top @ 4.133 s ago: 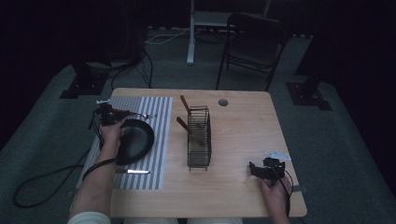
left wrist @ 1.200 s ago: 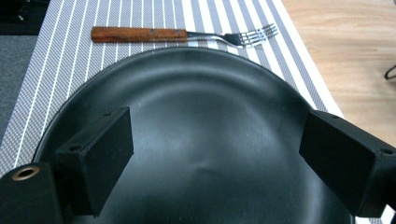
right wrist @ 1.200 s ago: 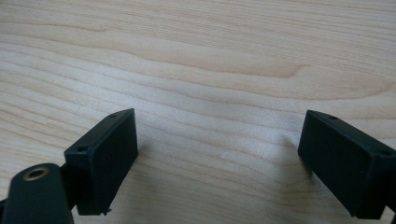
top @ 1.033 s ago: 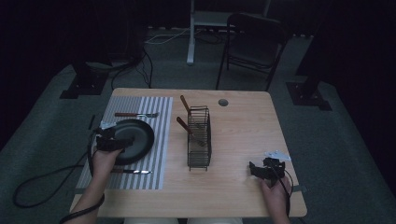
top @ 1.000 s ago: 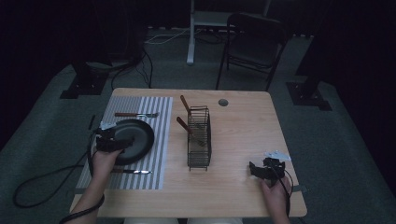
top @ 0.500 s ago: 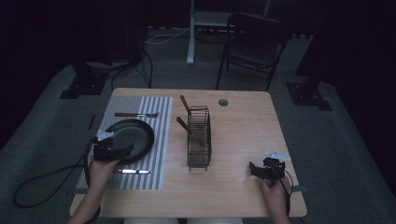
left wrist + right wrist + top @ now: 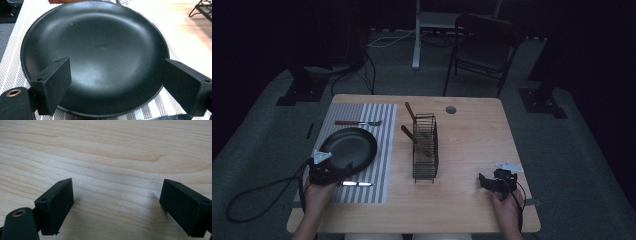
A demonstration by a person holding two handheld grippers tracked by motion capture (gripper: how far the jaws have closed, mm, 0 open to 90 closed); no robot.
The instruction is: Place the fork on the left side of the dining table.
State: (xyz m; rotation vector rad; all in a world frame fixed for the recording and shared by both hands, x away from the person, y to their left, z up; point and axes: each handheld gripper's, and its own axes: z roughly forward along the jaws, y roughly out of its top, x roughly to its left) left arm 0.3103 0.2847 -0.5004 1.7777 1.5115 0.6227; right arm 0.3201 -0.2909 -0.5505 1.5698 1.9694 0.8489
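Observation:
A black round plate [image 7: 350, 146] [image 7: 95, 55] lies on the striped placemat [image 7: 382, 150] at the table's left. My left gripper [image 7: 326, 170] [image 7: 120, 87] hovers open at the plate's near rim, its jaws wide apart above the plate with nothing between them. A knife [image 7: 357, 184] lies on the mat just in front of the plate, and a wooden-handled fork [image 7: 357, 122] lies behind it. My right gripper [image 7: 491, 182] [image 7: 117, 207] rests open at the front right, over bare wood.
A black wire rack [image 7: 425, 147] stands mid-table with two wooden-handled utensils [image 7: 410, 111] in it. The wooden table [image 7: 472, 145] has a round grommet hole [image 7: 451, 109] at the back. A chair [image 7: 484, 42] stands beyond the table.
My left gripper drew back from the plate's far left side to its near rim, toward the table's front. The plate now lies flat on the mat. The right gripper stayed still.

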